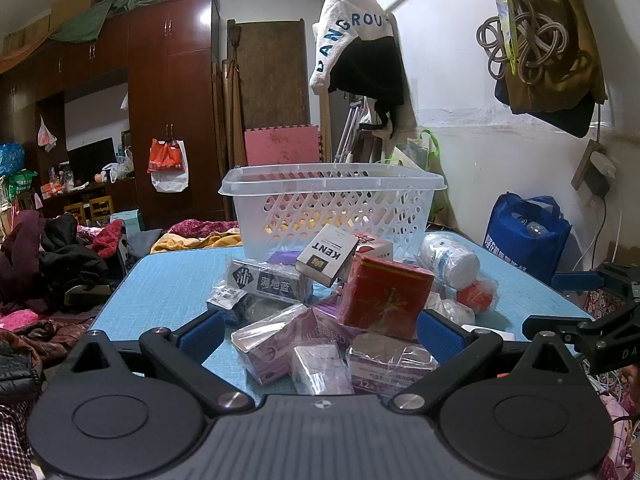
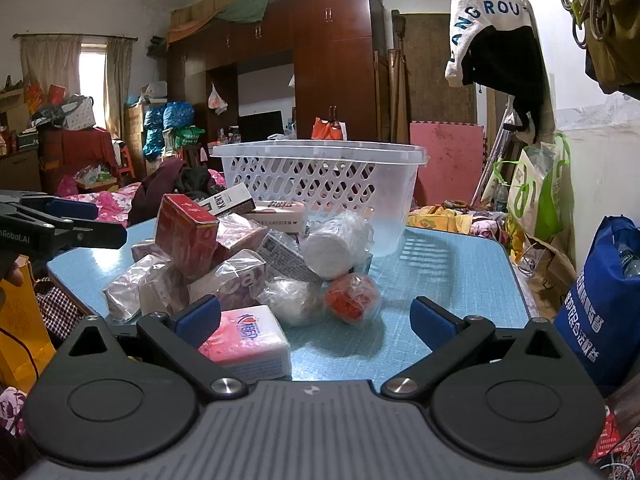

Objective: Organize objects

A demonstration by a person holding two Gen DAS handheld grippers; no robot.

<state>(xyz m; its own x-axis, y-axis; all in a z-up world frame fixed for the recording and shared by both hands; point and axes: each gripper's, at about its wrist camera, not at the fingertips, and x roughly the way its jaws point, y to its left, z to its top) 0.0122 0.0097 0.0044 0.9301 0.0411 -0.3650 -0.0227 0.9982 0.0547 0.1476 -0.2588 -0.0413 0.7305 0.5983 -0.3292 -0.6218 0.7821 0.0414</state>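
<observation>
A heap of small packages lies on the blue table [image 1: 168,284]: a red box [image 1: 384,294], a KENT carton [image 1: 326,256], a dark packet [image 1: 266,282], purple wrapped boxes [image 1: 320,364], a white bottle [image 1: 448,260] and a red wrapped ball [image 1: 476,296]. Behind it stands a clear plastic basket [image 1: 332,200]. My left gripper [image 1: 318,334] is open, its fingers on either side of the purple boxes without gripping. My right gripper [image 2: 316,322] is open too, over a pink tissue pack [image 2: 252,344], near the red ball [image 2: 352,298] and basket [image 2: 320,176].
The right gripper shows at the right edge of the left wrist view [image 1: 600,320]. A blue bag [image 1: 528,232] stands beside the table by the wall. Clothes and bedding lie left of the table [image 1: 48,264]. A wardrobe [image 1: 160,100] fills the back.
</observation>
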